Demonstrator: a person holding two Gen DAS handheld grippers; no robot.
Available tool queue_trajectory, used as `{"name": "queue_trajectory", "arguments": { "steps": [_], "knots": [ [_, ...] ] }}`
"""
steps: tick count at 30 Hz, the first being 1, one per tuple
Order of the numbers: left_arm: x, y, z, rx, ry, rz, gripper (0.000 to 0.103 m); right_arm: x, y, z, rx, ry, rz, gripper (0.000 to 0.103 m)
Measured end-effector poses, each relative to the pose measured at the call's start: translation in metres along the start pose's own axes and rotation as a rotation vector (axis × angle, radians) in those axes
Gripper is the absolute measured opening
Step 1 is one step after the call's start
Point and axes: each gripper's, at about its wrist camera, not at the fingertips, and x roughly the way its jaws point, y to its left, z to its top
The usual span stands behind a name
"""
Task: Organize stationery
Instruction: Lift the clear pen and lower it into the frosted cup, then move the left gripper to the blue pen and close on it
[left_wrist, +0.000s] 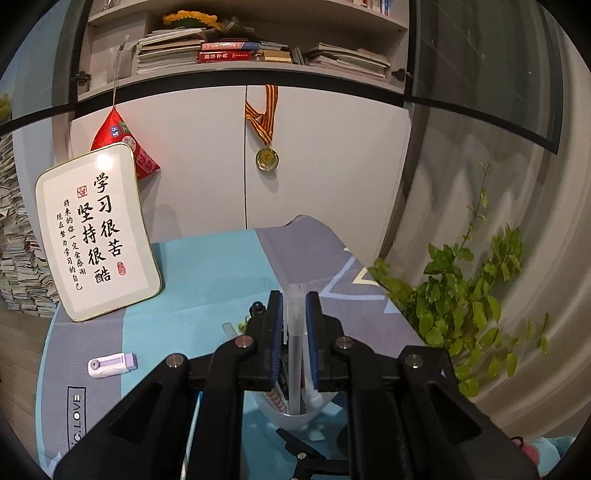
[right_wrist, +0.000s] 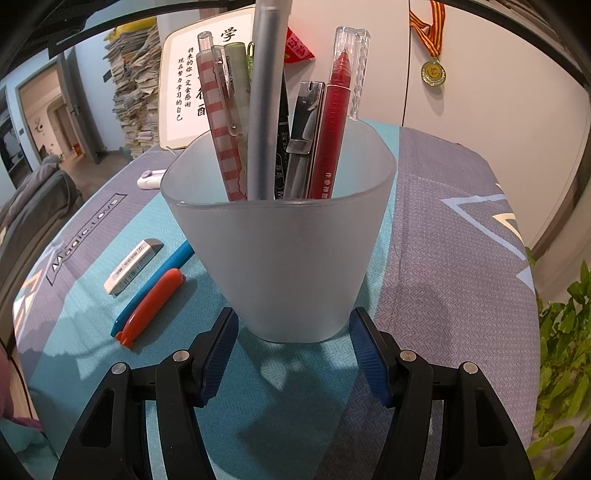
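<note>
The left gripper is squeezed tight on a frosted see-through pen, whose bottom end dips into the frosted plastic cup on the blue and grey cloth. The right gripper hugs the cup's bottom from both sides. A white eraser, blue pen and orange pen lie beside the cup.

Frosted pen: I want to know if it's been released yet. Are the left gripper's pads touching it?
Touching. The left wrist view shows the left gripper with both blue pads pressed against the frosted pen, no gap either side.
</note>
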Motion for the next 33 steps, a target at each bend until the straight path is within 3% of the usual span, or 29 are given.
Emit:
{"name": "queue_trajectory", "arguments": {
  "steps": [8,14,19,23,27,33],
  "knots": [
    [0.006,-0.001,-0.003,0.023,0.035,-0.004,0.011,0.000,0.000,0.000,0.000,0.000,0.000,0.065],
    [0.003,0.000,-0.003,0.032,0.025,0.002,0.022,0.000,0.000,0.000,0.000,0.000,0.000,0.065],
    [-0.007,0.015,-0.001,0.013,0.000,0.043,0.023,0.000,0.001,0.000,-0.001,0.000,0.000,0.065],
    [-0.007,0.042,-0.006,-0.019,0.004,0.118,0.036,0.000,0.000,0.000,-0.001,0.000,-0.001,0.064],
    [0.012,0.061,-0.025,-0.045,0.110,0.146,0.036,0.000,0.000,0.000,-0.001,0.000,-0.001,0.064],
    [0.059,0.067,-0.065,0.008,0.302,0.193,0.036,0.000,0.000,0.000,-0.001,0.000,-0.001,0.065]
  ]
}}
